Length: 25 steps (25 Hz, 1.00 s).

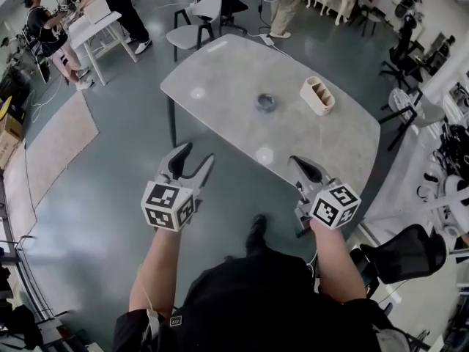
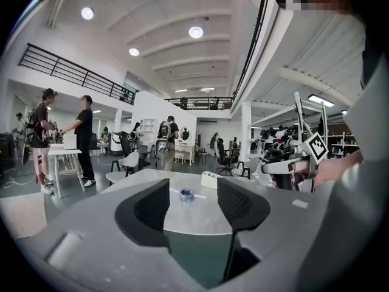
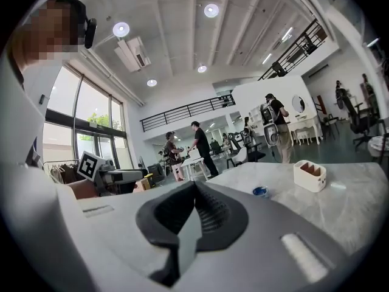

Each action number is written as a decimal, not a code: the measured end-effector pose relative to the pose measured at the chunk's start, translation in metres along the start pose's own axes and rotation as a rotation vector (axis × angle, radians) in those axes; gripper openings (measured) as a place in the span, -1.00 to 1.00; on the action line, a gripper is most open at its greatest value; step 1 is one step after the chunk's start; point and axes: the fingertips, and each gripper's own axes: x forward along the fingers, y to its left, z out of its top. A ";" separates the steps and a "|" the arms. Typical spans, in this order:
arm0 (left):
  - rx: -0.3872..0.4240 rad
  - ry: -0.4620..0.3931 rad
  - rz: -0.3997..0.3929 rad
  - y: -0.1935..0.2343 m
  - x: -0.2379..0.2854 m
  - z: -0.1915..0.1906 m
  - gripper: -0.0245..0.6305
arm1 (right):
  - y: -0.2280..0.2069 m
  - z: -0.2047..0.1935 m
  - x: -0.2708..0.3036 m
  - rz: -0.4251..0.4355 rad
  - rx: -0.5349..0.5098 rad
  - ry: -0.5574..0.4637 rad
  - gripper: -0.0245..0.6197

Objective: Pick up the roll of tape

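Small blue-grey roll of tape [image 1: 266, 103] lies flat, hole up, near the middle of the pale grey marble-look table [image 1: 220, 79]. Well apart from both tools; neither is over the tabletop yet.

Left gripper [image 1: 193, 161]: jaws spread, nothing between them. Its view frames the roll straight ahead in the gap. Right gripper [image 1: 308, 171]: jaws pressed together, empty; the roll sits ahead and off to its right side.

Both roughly equally far. Judgement: left is the readier, already spread and lined up; it needs a forward reach.

White slotted holder [image 1: 317, 95] stands near the roll, apart from it. Nothing sticks out of its two slots; their depths cannot be read.
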 end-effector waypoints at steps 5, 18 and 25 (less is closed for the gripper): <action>0.012 0.026 0.005 0.004 0.080 0.015 -0.15 | -0.070 0.022 0.034 0.019 0.023 -0.003 -0.91; 0.019 0.054 0.008 0.025 0.200 0.034 -0.20 | -0.160 0.041 0.097 0.056 0.043 0.044 -0.91; 0.030 0.059 -0.073 0.054 0.240 0.033 -0.22 | -0.172 0.048 0.135 -0.004 0.032 0.066 -0.91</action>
